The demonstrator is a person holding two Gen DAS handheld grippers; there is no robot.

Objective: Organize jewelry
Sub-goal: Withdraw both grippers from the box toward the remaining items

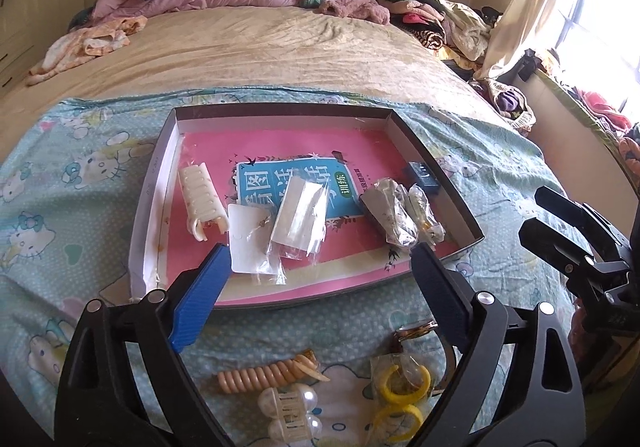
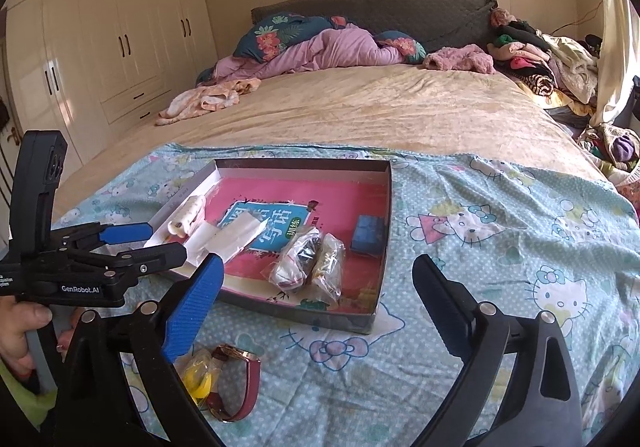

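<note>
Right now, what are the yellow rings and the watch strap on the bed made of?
The yellow rings look like smooth plastic: solid bright colour with a slight gloss, inside a clear crinkly bag. The watch strap looks like dark red leather or imitation leather, matte and bending in a soft curve; which one, the pictures cannot settle.

Pink-lined tray point(image 1: 158, 183); yellow hoops point(image 1: 404, 387).
</note>
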